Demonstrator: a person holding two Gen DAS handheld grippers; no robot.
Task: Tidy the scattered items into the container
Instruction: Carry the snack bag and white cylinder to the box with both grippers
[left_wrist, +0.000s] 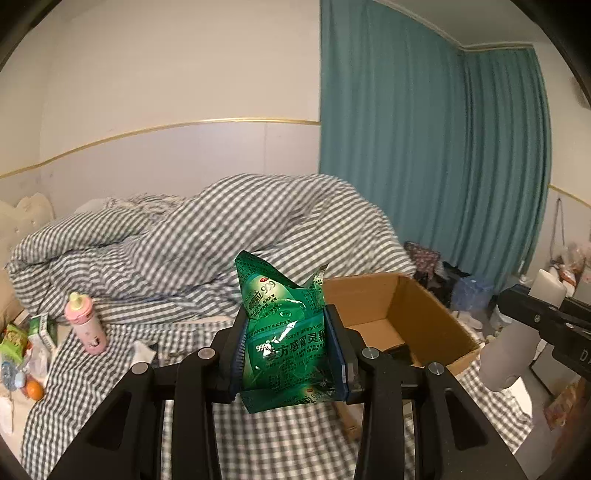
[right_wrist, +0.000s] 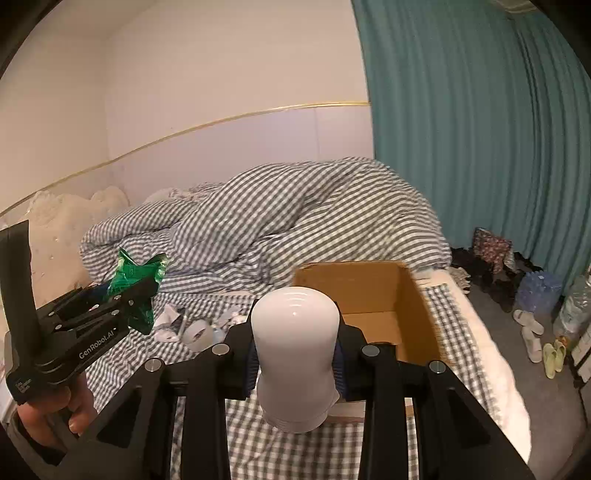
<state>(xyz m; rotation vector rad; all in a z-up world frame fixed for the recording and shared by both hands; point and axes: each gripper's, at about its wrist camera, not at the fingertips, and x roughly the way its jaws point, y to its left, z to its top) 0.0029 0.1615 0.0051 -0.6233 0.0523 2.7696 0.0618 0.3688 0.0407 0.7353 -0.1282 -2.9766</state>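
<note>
A bed spread with a grey-checked sheet (left_wrist: 295, 435) fills the room, a rumpled striped duvet (left_wrist: 221, 229) heaped against the wall beside teal curtains (left_wrist: 424, 147). An open cardboard box (left_wrist: 421, 306) sits on the sheet. The left gripper (left_wrist: 288, 354), raised above the bed, clamps a green medicine packet (left_wrist: 284, 332) just short of the box. The right gripper (right_wrist: 295, 360) pinches a white bottle (right_wrist: 295, 350) before the box's near wall. A pink baby bottle (left_wrist: 86, 325) and small clutter lie scattered at far left.
</note>
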